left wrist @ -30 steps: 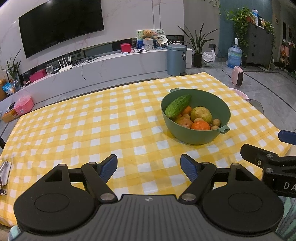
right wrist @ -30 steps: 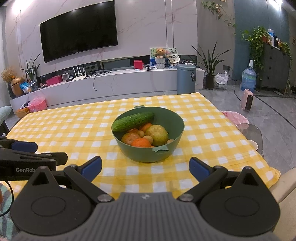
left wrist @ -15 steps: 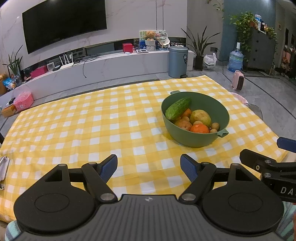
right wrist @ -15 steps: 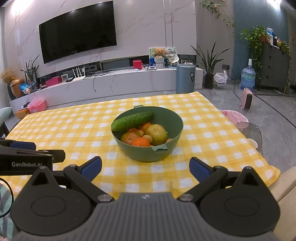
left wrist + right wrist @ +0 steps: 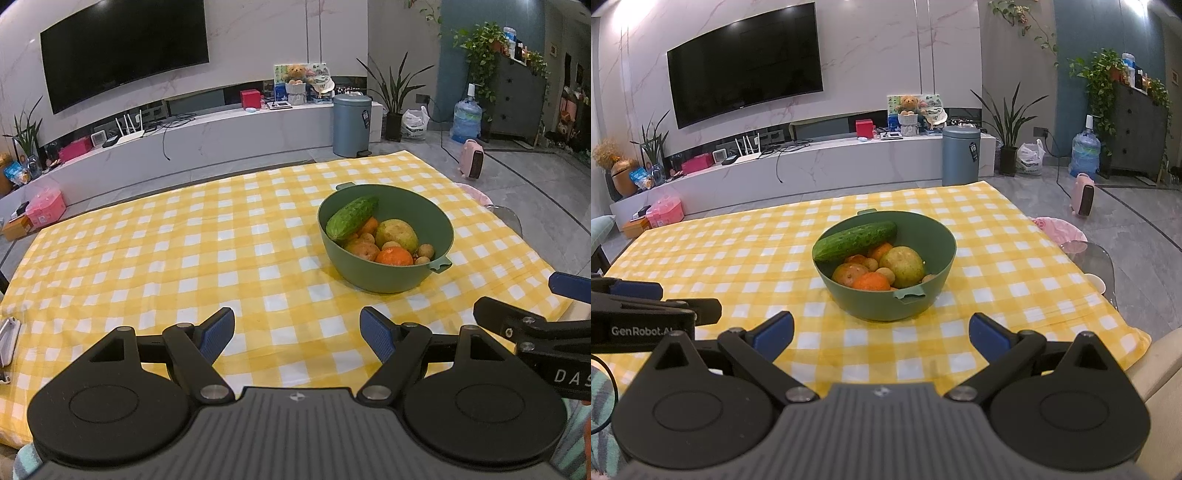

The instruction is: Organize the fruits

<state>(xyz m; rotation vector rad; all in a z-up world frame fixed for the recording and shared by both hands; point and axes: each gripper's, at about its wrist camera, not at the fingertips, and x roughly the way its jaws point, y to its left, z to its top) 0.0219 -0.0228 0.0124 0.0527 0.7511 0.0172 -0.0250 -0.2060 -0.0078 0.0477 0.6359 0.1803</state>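
Round green plastic bowl of fruit on a yellow checked tablecloth
Left gripper and right gripper both gape empty — long green cucumber hides lower fruit.

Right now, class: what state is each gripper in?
Left gripper: open, holding nothing.
Right gripper: open, holding nothing.

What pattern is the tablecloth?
Yellow and white checks on the tablecloth, clearest in the right wrist view.

Home living room: wall television, houseplants.
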